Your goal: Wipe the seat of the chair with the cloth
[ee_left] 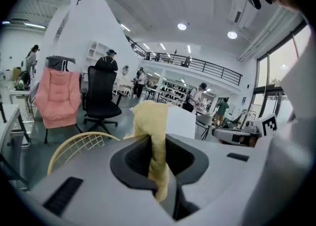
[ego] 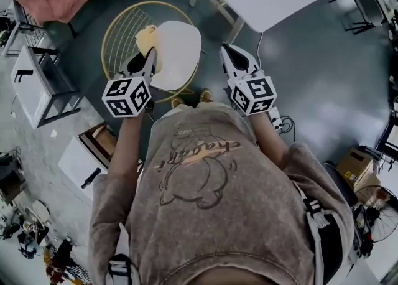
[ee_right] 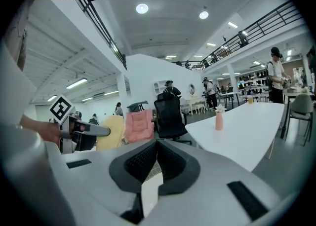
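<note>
Left claw (ee_left: 159, 147) is pinched tight on a fold of the yellow cloth (ee_left: 150, 121), which stands limp between the jaws and spills out behind them. Right claw (ee_right: 156, 147) has its jaws pressed together on nothing.

From the head view, the cloth hangs over the left edge of the round white seat (ego: 180, 53) of the gold wire chair (ego: 121, 32); whether it touches, I cannot tell.

The cloth looks light, soft and floppy. Held by one bunched fold it will likely trail and double over, so the claw must ride low to press it flat. The seat looks smooth and hard, and the chair seems light enough to slide under a push.

A script word on the person's sweatshirt (ego: 199, 153) cannot be read. The marker cubes (ego: 126, 97) carry only square patterns.
</note>
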The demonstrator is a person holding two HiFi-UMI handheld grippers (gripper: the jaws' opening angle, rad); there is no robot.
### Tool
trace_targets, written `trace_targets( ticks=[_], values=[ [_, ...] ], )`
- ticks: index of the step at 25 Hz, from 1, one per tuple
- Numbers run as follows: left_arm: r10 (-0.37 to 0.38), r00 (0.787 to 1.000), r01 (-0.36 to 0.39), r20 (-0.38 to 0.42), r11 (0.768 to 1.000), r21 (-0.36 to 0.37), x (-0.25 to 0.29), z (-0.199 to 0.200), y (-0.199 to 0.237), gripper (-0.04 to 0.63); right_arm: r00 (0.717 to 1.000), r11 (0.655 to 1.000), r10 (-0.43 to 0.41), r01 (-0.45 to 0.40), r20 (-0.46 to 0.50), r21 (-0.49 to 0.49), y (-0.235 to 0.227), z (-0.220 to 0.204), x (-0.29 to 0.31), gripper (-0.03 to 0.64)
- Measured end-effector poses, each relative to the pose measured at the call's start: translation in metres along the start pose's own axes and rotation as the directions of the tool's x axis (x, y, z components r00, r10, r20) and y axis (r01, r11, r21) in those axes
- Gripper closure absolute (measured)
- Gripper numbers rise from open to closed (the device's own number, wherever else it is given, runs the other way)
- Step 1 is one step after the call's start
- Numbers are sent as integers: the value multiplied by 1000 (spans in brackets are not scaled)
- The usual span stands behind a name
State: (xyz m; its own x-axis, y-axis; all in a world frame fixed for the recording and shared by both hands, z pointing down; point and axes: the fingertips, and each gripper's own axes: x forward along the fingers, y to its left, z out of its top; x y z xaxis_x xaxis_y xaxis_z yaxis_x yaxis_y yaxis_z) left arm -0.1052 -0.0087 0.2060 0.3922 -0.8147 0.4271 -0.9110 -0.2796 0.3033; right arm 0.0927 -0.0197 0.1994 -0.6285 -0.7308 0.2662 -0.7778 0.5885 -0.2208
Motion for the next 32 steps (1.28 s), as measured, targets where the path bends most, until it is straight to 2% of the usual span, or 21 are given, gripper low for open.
trace_targets(
  ticks=[4, 10, 16, 24, 32],
  values=[
    [6, 997, -7, 75, 1000, 13, -20, 28, -5, 535, 1000, 1000, 13, -13, 14, -19, 8, 21, -1, 591],
    [16, 987, -26, 158, 998, 61, -33, 43, -5, 535, 998, 999, 31, -29, 46, -39, 24, 40, 3, 591],
    [8, 958, -33, 286, 996, 81, -41, 42, -4, 535, 995, 997, 29, -22, 92, -74, 26, 40, 9, 591],
    [31, 941, -86, 338, 985, 150, -37, 32, 3, 535, 990, 995, 42, -29, 133, -100, 27, 36, 23, 591],
    [64, 941, -115, 332, 984, 135, -29, 16, 10, 535, 993, 996, 37, -27, 112, -87, 20, 18, 33, 591]
  ],
)
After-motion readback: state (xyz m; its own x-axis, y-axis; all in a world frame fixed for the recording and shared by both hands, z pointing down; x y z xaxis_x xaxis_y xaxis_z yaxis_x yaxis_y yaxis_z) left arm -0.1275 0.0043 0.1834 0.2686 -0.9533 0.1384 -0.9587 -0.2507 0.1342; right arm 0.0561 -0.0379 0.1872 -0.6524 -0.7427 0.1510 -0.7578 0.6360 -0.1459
